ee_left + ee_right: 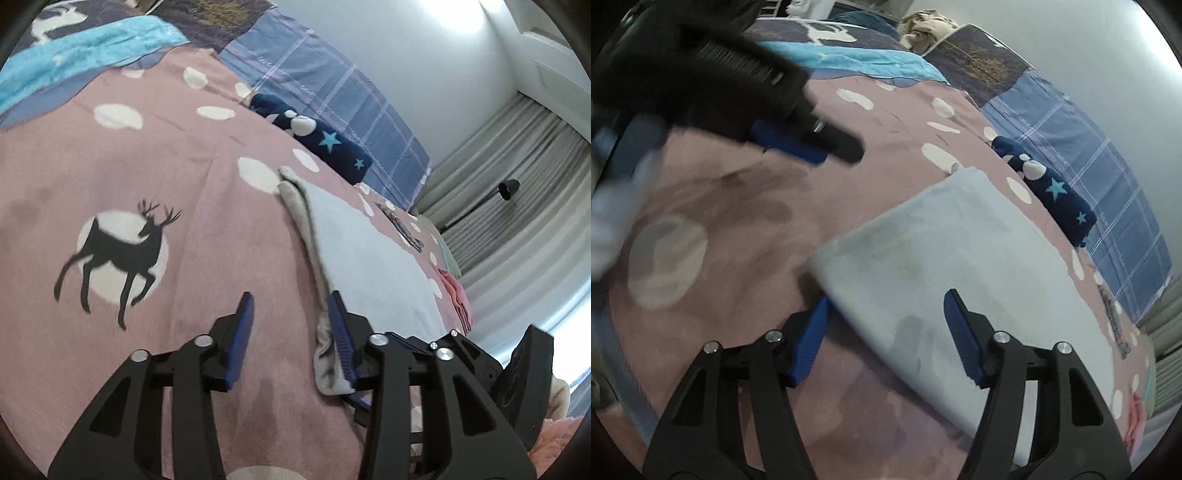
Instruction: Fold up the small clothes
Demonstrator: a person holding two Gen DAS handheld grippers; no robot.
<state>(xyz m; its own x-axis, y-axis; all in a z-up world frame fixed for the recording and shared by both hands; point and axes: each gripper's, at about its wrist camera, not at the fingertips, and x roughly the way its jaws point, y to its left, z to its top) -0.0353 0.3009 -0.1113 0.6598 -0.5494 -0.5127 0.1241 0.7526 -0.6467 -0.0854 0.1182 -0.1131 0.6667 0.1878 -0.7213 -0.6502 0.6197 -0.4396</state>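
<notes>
Pink bedspread (184,166); folded pale-blue cloth (942,258) flat; both grippers (291,332) (886,332) gape, empty.

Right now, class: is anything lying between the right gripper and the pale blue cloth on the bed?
Nothing visible does. The right gripper hangs open directly over the near edge of the pale blue cloth, with only pink bedspread beside it.
</notes>
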